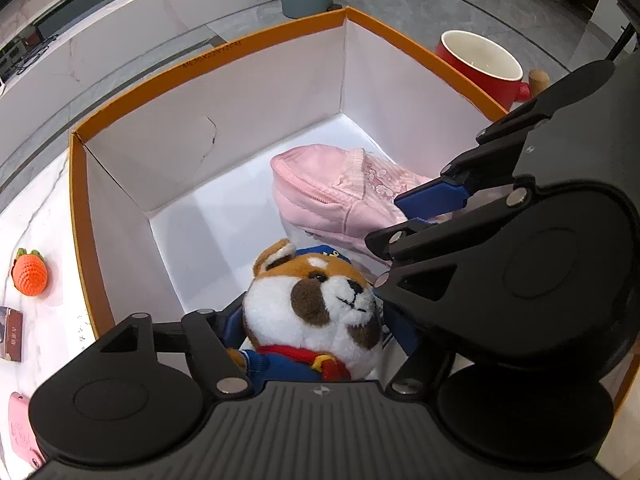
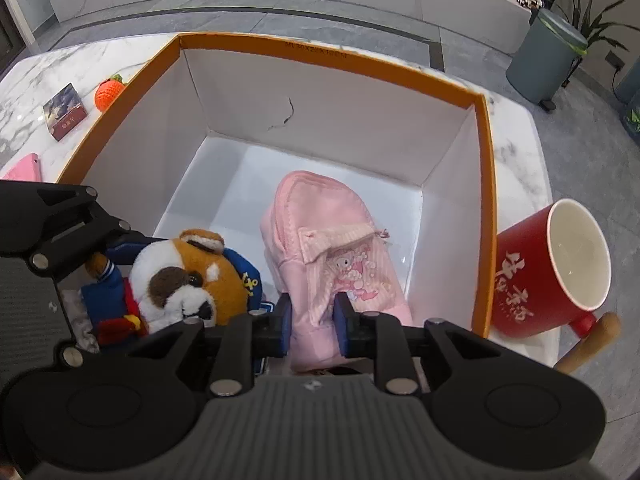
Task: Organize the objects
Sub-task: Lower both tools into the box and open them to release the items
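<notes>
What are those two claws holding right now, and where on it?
The right gripper pinches the pink pouch by its near end. The left gripper stands open around the plush dog, not squeezing it.

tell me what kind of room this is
Most likely a living room at home. The box sits on a marble table over a grey tiled floor, with a long low white cabinet along the wall, a pedal bin and a potted plant nearby.
</notes>
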`<act>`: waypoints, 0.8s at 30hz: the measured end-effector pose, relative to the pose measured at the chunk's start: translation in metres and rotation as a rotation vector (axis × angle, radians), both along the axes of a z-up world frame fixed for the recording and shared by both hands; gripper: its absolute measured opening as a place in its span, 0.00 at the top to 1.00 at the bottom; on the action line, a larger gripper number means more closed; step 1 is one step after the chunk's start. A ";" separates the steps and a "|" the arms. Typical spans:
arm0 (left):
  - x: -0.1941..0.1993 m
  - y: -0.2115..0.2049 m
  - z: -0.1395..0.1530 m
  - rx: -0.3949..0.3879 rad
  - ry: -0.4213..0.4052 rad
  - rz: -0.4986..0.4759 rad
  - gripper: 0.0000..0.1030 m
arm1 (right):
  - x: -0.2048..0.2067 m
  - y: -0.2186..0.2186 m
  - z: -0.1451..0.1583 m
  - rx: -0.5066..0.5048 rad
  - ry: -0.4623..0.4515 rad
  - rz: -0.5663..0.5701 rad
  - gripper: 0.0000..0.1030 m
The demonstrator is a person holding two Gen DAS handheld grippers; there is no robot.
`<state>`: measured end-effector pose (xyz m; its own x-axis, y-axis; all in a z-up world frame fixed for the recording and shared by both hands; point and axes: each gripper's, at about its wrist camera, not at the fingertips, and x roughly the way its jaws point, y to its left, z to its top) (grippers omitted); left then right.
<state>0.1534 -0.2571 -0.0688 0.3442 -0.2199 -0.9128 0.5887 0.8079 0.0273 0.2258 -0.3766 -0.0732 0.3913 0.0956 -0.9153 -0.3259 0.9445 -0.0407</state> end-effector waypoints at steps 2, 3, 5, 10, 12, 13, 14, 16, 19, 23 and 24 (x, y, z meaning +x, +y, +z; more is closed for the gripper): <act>-0.003 0.002 0.001 -0.001 0.005 -0.013 0.17 | -0.001 0.000 0.000 0.002 0.008 0.006 0.77; 0.000 -0.003 0.002 -0.004 0.010 -0.019 0.17 | 0.000 0.001 0.000 0.001 0.010 0.013 0.75; 0.001 -0.006 0.003 -0.011 0.021 -0.025 0.16 | -0.001 0.002 0.000 0.001 0.008 0.026 0.72; -0.001 -0.006 0.006 -0.028 0.029 -0.029 0.13 | -0.002 0.003 0.003 -0.003 0.011 0.019 0.69; -0.003 -0.007 0.009 -0.028 0.019 -0.036 0.10 | -0.003 0.003 0.006 0.000 0.008 0.017 0.66; -0.002 -0.006 0.009 -0.028 0.013 -0.039 0.07 | -0.003 0.003 0.007 0.003 0.002 0.016 0.64; -0.003 -0.007 0.011 -0.029 0.007 -0.041 0.04 | -0.004 0.003 0.008 0.007 -0.005 0.016 0.64; -0.004 -0.007 0.015 -0.036 0.002 -0.044 0.01 | -0.005 0.002 0.011 0.016 -0.016 0.011 0.60; -0.007 -0.007 0.020 -0.037 -0.010 -0.047 0.01 | -0.005 0.001 0.017 0.014 -0.022 0.004 0.57; -0.006 -0.008 0.026 -0.042 -0.026 -0.052 0.01 | -0.008 0.000 0.030 0.011 -0.041 0.006 0.55; -0.007 -0.007 0.029 -0.044 -0.032 -0.053 0.01 | -0.009 0.000 0.034 0.010 -0.045 0.006 0.54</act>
<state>0.1463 -0.2643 -0.0400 0.3602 -0.2783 -0.8904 0.6300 0.7765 0.0121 0.2169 -0.3770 -0.0389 0.4318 0.1072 -0.8956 -0.3298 0.9429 -0.0462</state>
